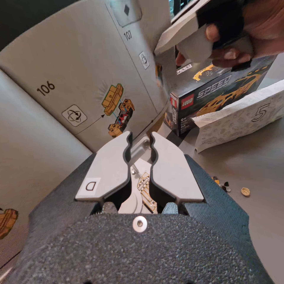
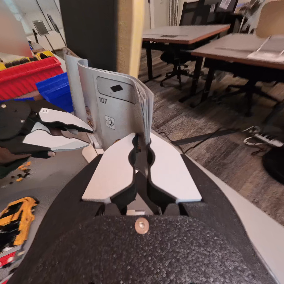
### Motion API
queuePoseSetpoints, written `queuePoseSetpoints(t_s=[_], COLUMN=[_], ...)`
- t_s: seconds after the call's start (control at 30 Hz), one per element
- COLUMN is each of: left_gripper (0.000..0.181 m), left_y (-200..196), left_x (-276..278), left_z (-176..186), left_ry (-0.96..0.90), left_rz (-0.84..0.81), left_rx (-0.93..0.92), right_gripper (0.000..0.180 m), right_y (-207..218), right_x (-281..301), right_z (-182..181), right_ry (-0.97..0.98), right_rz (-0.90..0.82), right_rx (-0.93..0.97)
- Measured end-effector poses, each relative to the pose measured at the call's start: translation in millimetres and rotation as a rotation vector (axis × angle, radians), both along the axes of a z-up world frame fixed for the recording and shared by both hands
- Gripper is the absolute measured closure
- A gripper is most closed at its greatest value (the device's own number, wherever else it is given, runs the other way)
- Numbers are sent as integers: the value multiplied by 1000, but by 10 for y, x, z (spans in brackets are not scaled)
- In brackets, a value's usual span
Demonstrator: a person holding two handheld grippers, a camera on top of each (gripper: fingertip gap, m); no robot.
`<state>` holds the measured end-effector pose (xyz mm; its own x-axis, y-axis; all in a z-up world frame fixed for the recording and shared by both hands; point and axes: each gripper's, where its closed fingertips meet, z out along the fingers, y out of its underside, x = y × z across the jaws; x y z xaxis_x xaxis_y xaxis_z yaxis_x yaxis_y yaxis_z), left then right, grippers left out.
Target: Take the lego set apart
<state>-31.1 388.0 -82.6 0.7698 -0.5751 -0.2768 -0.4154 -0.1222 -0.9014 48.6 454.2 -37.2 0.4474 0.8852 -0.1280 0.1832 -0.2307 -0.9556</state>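
A grey-paged instruction booklet (image 2: 116,107) printed with step numbers and assembly drawings is stood on edge on the grey counter (image 1: 230,169). A thick sheaf of its pages is seen clenched between the grey fingers of the right gripper (image 2: 142,141). The left gripper (image 1: 141,138) is held at the booklet's lower edge with its fingers parted; whether anything is pinched there cannot be told. A lettered sticker is carried on one left finger. A dark cardboard box (image 1: 215,98) bearing a brand logo and yellow car artwork is stood behind a white numbered paper bag (image 1: 239,123). The partly built yellow-and-black lego car (image 2: 15,221) is laid on the counter left of the right gripper, with small loose pieces (image 2: 23,170) scattered nearby. Red and blue plastic bins (image 2: 30,73), brown-edged desks (image 2: 192,36) and striped carpet (image 2: 192,126) are seen beyond.
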Motion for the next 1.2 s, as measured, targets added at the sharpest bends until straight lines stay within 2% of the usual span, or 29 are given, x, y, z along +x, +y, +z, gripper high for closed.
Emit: queuePoseSetpoints(t_s=[0.2, 0.37, 0.53, 0.83, 0.93, 1.07, 1.2], left_gripper=[161, 164, 164, 171, 169, 173, 175], left_y=[69, 29, 3, 113, 97, 63, 67], left_x=[-305, -476, -557, -533, -499, -605, -633], left_z=[74, 107, 195, 145, 144, 102, 88], left_ry=[-21, -53, 18, 169, 192, 197, 203], left_rz=[84, 85, 99, 123, 78, 102, 114], left_rx=[-8, -55, 1, 69, 112, 138, 134], right_gripper=[177, 178, 178, 179, 179, 178, 168], right_y=[-144, -209, -231, -204, -187, -172, -160], right_x=[-246, -433, -395, -254, -205, -152, -120], right_z=[199, 106, 44, 11, 15, -2, 11], right_ry=[-32, -51, 5, 61, 74, 96, 112], right_rz=[-26, 7, 21, -24, -48, -66, -102], right_rx=[134, 143, 122, 162, 178, 174, 163])
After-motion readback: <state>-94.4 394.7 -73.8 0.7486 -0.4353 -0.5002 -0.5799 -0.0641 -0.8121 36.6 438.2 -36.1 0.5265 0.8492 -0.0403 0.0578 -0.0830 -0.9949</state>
